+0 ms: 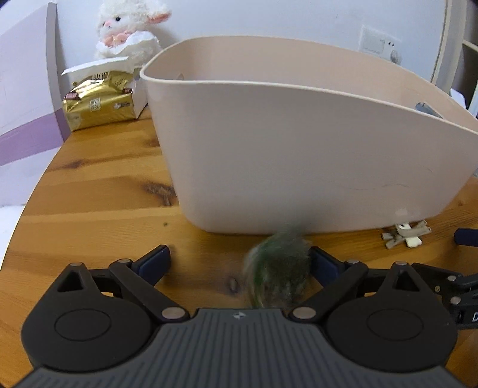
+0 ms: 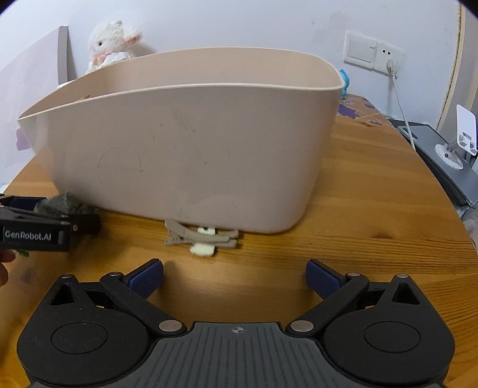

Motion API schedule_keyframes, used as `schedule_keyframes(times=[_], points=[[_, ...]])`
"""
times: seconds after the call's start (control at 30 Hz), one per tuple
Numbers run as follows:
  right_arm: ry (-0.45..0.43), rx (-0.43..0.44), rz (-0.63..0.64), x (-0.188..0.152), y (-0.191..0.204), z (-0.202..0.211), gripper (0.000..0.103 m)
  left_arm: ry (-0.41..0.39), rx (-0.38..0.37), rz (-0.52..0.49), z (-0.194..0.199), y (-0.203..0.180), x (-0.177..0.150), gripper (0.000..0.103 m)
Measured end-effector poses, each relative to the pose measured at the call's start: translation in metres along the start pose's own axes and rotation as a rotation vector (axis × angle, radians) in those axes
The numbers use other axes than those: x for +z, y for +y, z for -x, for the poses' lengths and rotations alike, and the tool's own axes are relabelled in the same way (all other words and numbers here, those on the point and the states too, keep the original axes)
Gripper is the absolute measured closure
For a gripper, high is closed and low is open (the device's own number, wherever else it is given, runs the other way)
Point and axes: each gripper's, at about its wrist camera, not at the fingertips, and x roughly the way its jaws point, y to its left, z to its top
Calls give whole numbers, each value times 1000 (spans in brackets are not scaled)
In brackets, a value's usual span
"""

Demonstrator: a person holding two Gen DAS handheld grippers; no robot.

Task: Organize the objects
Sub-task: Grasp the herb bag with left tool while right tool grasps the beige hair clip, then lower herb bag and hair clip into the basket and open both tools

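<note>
A large beige plastic bin (image 1: 298,143) stands on the wooden table; it also fills the right wrist view (image 2: 185,143). My left gripper (image 1: 239,256) is open. A fuzzy grey-green item (image 1: 277,268), blurred, lies between its fingers against the right finger, just in front of the bin. It also shows in the right wrist view (image 2: 64,204) beside the left gripper's finger. My right gripper (image 2: 234,274) is open and empty. A beige hair clip with a white fluffy bow (image 2: 201,237) lies on the table ahead of it, at the bin's base, and shows in the left wrist view (image 1: 406,235).
A white plush lamb (image 1: 131,27), a gold packet (image 1: 98,103) and a white box stand at the back left. A wall socket with a cable (image 2: 388,59), a phone stand (image 2: 457,143) and a dark device are at the right. The wooden table (image 2: 373,209) extends right.
</note>
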Motion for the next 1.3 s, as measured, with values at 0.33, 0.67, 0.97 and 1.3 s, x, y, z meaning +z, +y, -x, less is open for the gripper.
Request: schedule_keyframes(times=[0.33,0.67,0.97,1.3], points=[[-26,-35,4,11,14,-13,0,-4,-23,-41,-10,3,5,2],[-78,-61,-30,7,16,-4,48,15,-7,-14,8,12,0,44],[-68,-26,-10,-1,21,5,48,21,-24,16,19,9,-7,61],[-117,-12,0,-10,19,49,48,1,-43,58,46,17,-13,64]])
